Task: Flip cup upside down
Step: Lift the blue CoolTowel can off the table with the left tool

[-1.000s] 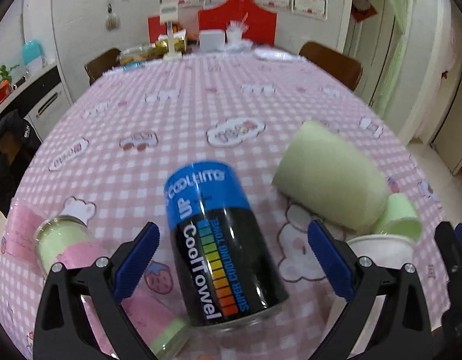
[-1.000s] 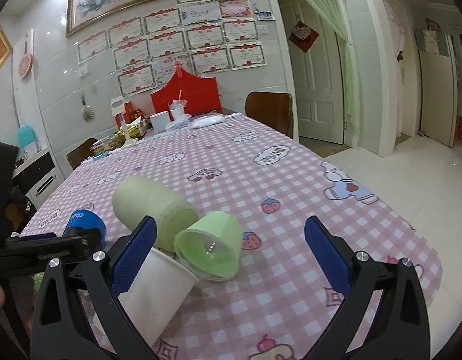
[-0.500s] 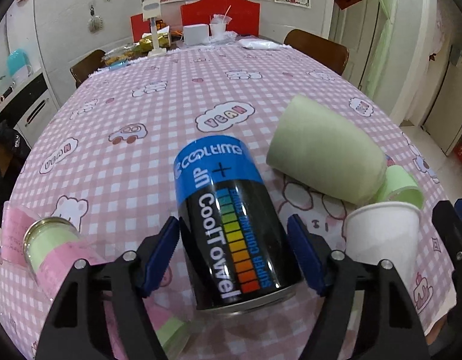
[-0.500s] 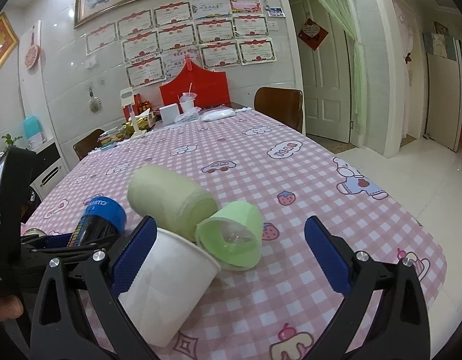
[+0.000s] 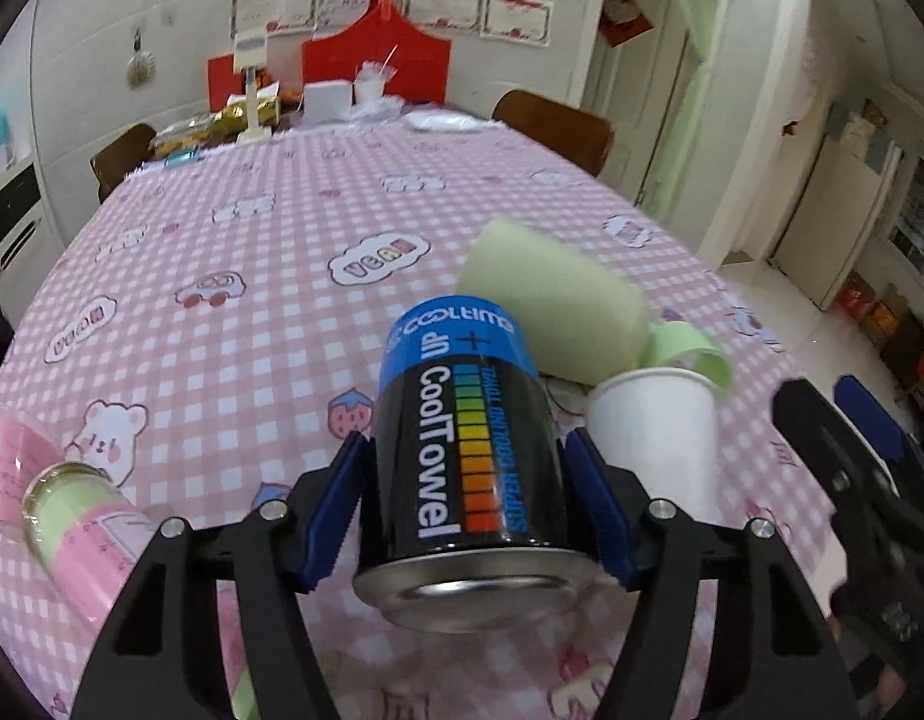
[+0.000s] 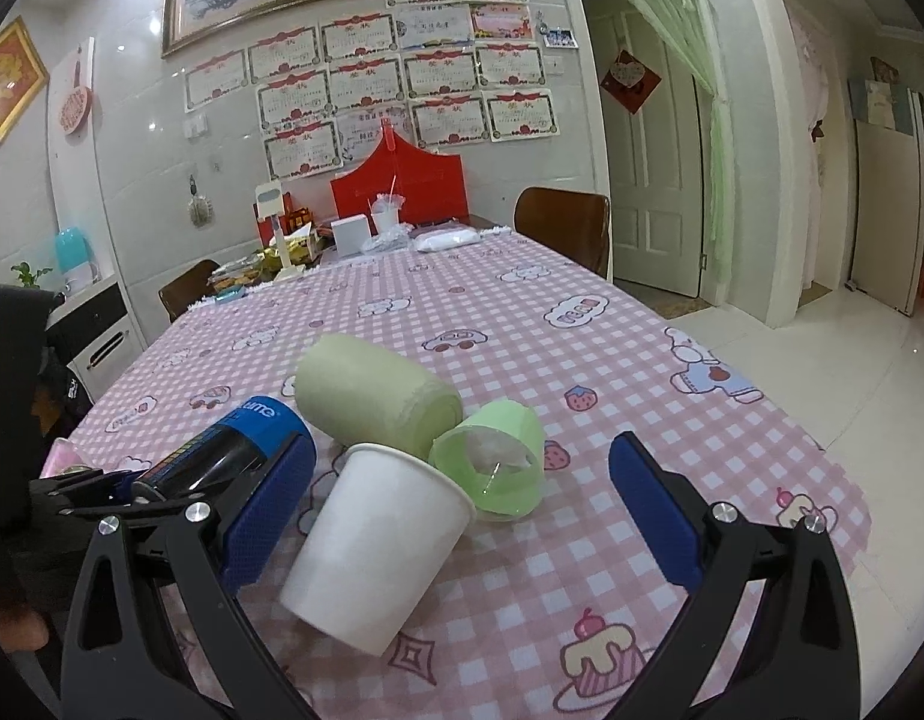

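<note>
Change: since a second ago the left tongs (image 5: 465, 510) have closed from wide apart onto the black-and-blue CoolTowel can (image 5: 468, 450), and the can now looks raised off the pink checked surface (image 5: 252, 276), its metal end toward the lens.
Meaning for the task: judged from this, the can is the cup being flipped; the grasp is made and the turning-over is the step in hand, not yet done.
Left tongs: clamped on the can, one blue pad pressed to each side of its black body, in the lower centre of the left wrist view.
Can versus tongs: held between the pads, blue end pointing away toward the middle of the frame, tilted rather than upright.
Right tongs (image 6: 462, 510): spread wide and gripping nothing; the white paper cup (image 6: 375, 546) lies on its side between the pads, nearer the left one, whether touching it is unclear.
Just beyond: a small translucent green cup (image 6: 492, 462) on its side, touching the white cup's rim.
Further back: a pale green roll (image 6: 372, 399) lying behind both cups.
Left edge: a pink-and-green jar (image 5: 72, 522) at lower left of the left wrist view.
Far end: a red board (image 6: 396, 186) and brown chair (image 6: 561, 222) past the surface.
</note>
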`<state>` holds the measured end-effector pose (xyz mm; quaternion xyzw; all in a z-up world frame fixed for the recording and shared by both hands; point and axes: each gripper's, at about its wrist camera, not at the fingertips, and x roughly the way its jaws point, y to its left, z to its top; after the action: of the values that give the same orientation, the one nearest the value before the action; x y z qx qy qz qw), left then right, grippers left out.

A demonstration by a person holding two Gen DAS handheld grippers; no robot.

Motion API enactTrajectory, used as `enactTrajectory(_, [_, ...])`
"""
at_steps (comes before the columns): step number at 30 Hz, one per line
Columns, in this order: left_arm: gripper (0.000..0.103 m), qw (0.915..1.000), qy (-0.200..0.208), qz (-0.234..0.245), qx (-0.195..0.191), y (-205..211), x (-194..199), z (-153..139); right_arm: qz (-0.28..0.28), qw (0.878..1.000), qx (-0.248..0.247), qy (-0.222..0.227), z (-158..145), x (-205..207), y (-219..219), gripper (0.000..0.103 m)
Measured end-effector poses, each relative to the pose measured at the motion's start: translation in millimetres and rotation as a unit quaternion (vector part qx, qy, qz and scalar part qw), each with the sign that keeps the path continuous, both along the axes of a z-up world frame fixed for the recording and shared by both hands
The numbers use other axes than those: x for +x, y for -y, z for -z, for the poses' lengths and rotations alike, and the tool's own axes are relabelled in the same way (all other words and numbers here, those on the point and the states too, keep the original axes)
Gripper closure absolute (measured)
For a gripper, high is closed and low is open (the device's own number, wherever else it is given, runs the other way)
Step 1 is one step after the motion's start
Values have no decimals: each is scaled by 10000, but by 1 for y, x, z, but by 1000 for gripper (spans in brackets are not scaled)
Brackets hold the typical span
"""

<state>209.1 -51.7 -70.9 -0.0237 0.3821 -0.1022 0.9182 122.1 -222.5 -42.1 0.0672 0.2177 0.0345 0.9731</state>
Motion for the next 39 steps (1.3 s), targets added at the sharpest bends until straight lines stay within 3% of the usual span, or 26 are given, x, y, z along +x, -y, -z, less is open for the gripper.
enactTrajectory(8, [37,9990,315,279,-139,-13,-60,-17,-62,9999,-6,109,-9,-29,-12,8])
enactTrajectory(19, [37,9971,422,566,-277,-28,-117,-3,-93,9999,14,83,-6,-66,-19,8])
enactTrajectory(29, [37,9971,241,663,-300,-33,-121,26,-199,9997,-118,-125,11,-69,-33,8])
enactTrajectory(39, [37,9961,237,796,-305,-31,-117,35,-397,9986,-67,-339,20,-65,-47,8])
